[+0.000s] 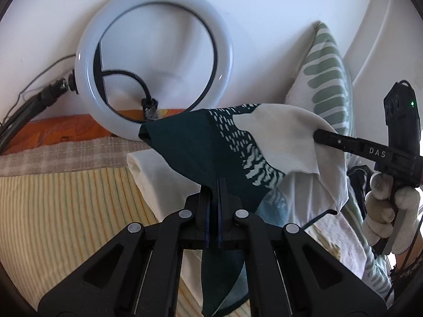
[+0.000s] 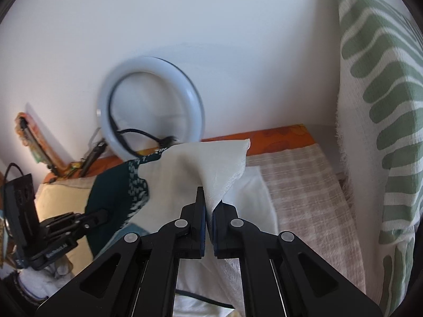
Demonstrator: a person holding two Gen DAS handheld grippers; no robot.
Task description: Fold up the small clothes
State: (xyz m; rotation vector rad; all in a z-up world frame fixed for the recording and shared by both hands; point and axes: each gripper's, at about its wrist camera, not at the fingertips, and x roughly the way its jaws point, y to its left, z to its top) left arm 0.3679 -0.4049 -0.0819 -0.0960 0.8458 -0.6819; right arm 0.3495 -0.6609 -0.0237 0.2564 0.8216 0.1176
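Observation:
A small garment (image 1: 227,142), dark teal on one side, cream on the other, with a white dash pattern between, hangs stretched in the air between both grippers. My left gripper (image 1: 214,185) is shut on its teal edge. My right gripper (image 2: 208,200) is shut on its cream edge (image 2: 211,169). In the left wrist view the right gripper (image 1: 320,133) comes in from the right, held by a gloved hand (image 1: 386,208). In the right wrist view the left gripper (image 2: 101,215) grips the teal part (image 2: 111,192) at the lower left.
A white ring light (image 1: 153,76) with black cables stands against the white wall behind the garment. A green-and-white patterned pillow (image 2: 383,121) stands at the right. Below are a checked beige cloth (image 2: 304,185), white folded fabric (image 1: 148,169), a yellow striped sheet (image 1: 66,211) and an orange mattress edge (image 2: 277,134).

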